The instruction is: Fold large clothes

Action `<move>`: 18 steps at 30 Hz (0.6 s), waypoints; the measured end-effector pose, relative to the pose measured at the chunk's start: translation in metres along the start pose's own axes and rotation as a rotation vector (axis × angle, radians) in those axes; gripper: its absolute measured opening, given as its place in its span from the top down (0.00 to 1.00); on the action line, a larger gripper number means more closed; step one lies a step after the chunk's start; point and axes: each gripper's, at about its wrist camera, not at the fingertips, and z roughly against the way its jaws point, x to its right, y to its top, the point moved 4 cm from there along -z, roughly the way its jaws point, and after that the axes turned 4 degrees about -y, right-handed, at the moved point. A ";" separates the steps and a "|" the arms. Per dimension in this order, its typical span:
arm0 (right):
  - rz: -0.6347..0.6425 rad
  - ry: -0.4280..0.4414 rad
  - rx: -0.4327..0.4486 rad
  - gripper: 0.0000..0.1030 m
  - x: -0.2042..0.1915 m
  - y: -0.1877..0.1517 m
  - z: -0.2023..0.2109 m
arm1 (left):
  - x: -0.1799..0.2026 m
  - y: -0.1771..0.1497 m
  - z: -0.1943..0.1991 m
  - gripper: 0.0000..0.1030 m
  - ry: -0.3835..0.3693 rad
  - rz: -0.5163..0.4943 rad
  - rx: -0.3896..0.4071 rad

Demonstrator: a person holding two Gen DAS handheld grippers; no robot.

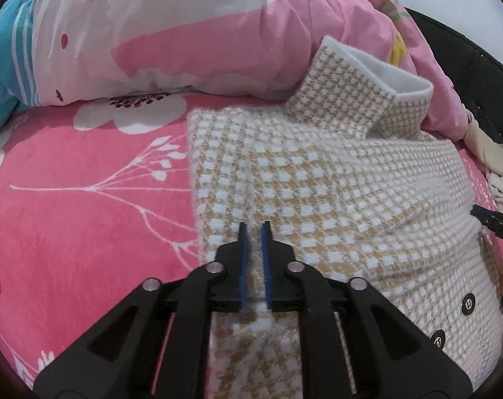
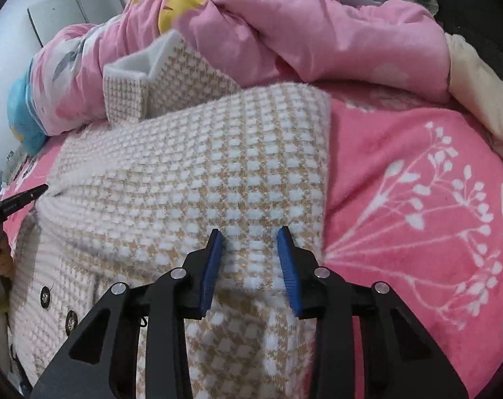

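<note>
Pink bedspread [image 1: 68, 216]; one coat [image 1: 318, 183] (two buttons)

L gripper [image 1: 254, 227] tilts steeply down, blue pads [image 1: 242, 266] near parallel w/ just a thin gap, tips low over the cloth. R gripper [image 2: 250, 234] also angled down, pads [image 2: 288, 266] splayed wider apart, nothing pinched btw them.

Coat [image 1: 334, 179] lies on bedspread [image 1: 85, 206], quilt [image 1: 191, 33] behind it
</note>
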 end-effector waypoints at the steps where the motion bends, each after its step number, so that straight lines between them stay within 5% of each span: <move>1: -0.007 -0.015 -0.020 0.68 -0.002 0.004 0.007 | -0.003 0.002 0.007 0.81 0.006 0.005 0.014; 4: -0.021 0.031 -0.004 0.68 -0.012 0.017 0.031 | -0.008 0.010 0.034 0.77 -0.006 0.033 0.095; 8: 0.036 0.039 0.074 0.58 -0.041 0.044 0.041 | 0.002 0.027 0.053 0.52 -0.076 0.042 0.167; 12: 0.049 0.009 0.009 0.43 -0.065 0.047 -0.012 | 0.031 0.030 0.006 0.29 -0.099 0.027 0.013; 14: 0.091 -0.065 -0.061 0.37 -0.070 0.030 -0.049 | 0.037 0.014 -0.028 0.22 -0.031 0.016 -0.105; 18: 0.119 -0.144 -0.035 0.37 -0.080 0.024 -0.018 | 0.041 0.005 -0.019 0.21 0.018 0.007 -0.069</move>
